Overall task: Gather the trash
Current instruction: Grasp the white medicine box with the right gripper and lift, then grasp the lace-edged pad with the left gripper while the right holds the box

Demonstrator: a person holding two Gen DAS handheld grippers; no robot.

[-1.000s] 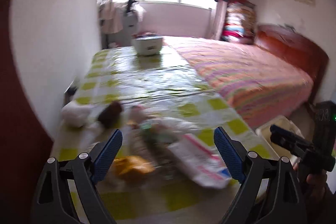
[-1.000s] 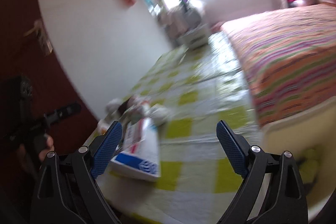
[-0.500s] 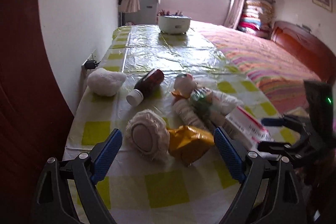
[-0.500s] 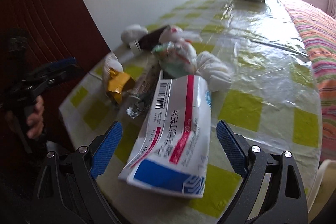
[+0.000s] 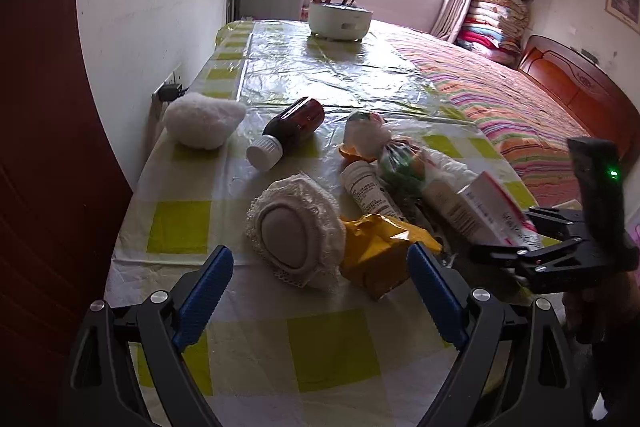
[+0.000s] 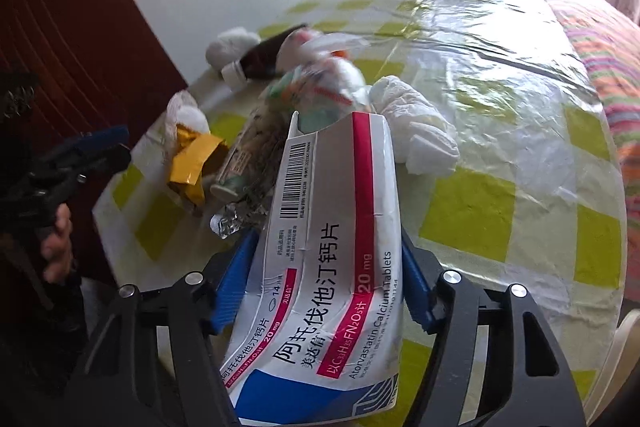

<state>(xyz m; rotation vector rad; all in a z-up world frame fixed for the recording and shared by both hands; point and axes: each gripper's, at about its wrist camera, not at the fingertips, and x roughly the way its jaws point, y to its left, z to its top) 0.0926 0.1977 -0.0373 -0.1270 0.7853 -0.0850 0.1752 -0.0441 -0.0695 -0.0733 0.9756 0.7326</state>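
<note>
Trash lies heaped on the checked table (image 5: 336, 347). In the left wrist view I see a white foam-netted pad (image 5: 296, 231), a crumpled yellow wrapper (image 5: 380, 247), a brown bottle (image 5: 292, 131), a white tube (image 5: 368, 191) and a plastic bag of scraps (image 5: 400, 163). My left gripper (image 5: 320, 291) is open just before the pad and wrapper, holding nothing. My right gripper (image 6: 326, 271) has closed on the flattened white medicine box (image 6: 336, 267); it also shows in the left wrist view (image 5: 508, 259), at the box (image 5: 488, 211). A crumpled tissue (image 6: 416, 131) lies beyond.
A white fluffy lump (image 5: 200, 121) sits by the wall socket (image 5: 168, 93). A white pot (image 5: 340, 19) stands at the table's far end. A striped bed (image 5: 500, 95) runs along the right. A dark red door (image 5: 40, 147) is on the left.
My right gripper has moved forward onto the medicine box and its fingers have closed in against it. My left gripper has come a little closer to the pad and wrapper.
</note>
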